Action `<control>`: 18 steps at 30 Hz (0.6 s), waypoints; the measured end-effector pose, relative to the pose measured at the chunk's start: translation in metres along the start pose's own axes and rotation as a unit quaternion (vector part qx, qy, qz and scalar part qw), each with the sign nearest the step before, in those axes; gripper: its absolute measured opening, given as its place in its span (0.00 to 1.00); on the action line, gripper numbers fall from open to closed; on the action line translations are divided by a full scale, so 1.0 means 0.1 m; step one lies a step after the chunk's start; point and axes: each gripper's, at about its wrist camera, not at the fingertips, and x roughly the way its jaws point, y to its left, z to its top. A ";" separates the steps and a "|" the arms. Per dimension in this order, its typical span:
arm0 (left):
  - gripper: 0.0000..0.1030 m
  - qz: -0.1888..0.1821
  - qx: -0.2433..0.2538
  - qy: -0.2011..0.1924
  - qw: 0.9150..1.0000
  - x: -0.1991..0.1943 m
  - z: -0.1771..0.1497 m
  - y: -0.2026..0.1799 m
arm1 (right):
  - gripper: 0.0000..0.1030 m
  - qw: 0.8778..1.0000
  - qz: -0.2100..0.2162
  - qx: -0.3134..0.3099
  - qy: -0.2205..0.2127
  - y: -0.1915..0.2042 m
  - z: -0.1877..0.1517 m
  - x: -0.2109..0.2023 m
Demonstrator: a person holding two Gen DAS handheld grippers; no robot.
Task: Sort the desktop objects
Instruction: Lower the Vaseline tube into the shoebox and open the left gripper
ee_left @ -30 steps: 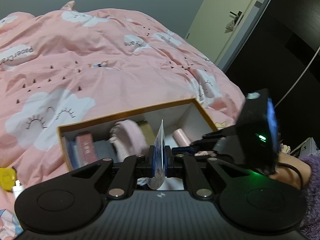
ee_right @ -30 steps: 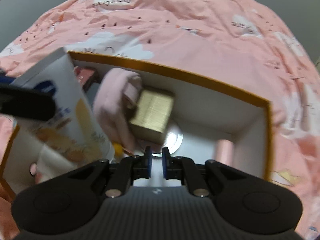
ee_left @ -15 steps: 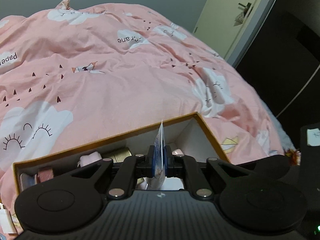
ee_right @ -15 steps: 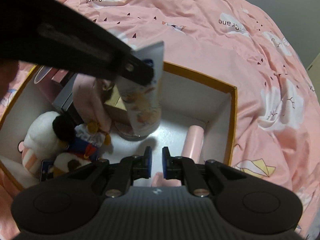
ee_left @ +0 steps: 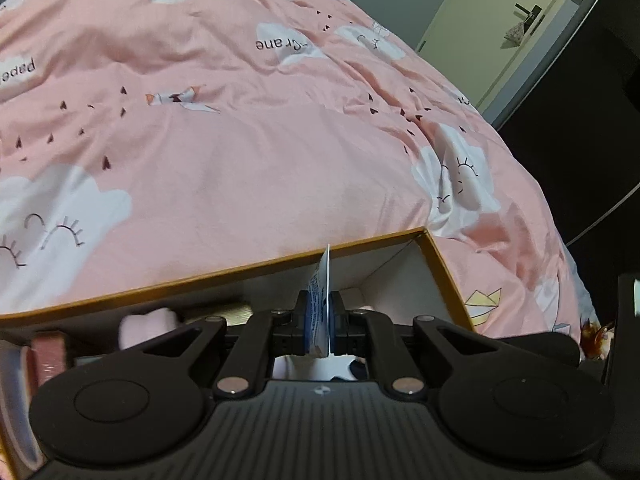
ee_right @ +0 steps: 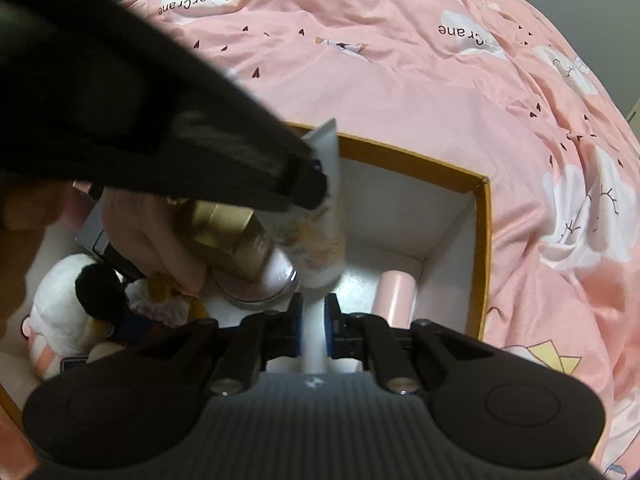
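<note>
An open white box with an orange rim [ee_right: 482, 216] sits on the pink bedcover; it also shows in the left wrist view [ee_left: 240, 268]. My left gripper [ee_left: 320, 320] is shut on the flat crimped end of a white cream tube [ee_left: 322, 300]. In the right wrist view the tube [ee_right: 324, 236] hangs cap-down inside the box, held by the left gripper [ee_right: 310, 188]. My right gripper [ee_right: 313, 326] is nearly shut and empty, just above the box's near side.
Inside the box are a gold carton [ee_right: 232, 240], a round tin [ee_right: 260, 288], a pink cylinder [ee_right: 396, 296], a pink cloth [ee_right: 152, 236] and plush toys [ee_right: 80, 304]. A door [ee_left: 516, 24] stands at the right beyond the pink bedcover [ee_left: 240, 140].
My left gripper has carried the tube further over the box and lowered it inside, towards the right part. The right gripper has drawn back a little and stays as it was.
</note>
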 end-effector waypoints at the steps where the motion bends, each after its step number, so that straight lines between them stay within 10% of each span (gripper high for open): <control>1: 0.08 -0.001 -0.003 0.000 1.000 0.02 0.00 -0.01 | 0.10 1.000 -0.001 0.000 0.001 0.00 0.00 0.01; 18: 0.23 -0.057 -0.074 0.011 0.996 -0.02 0.11 0.21 | 0.26 1.000 -0.018 0.018 -0.018 -0.02 0.05 0.08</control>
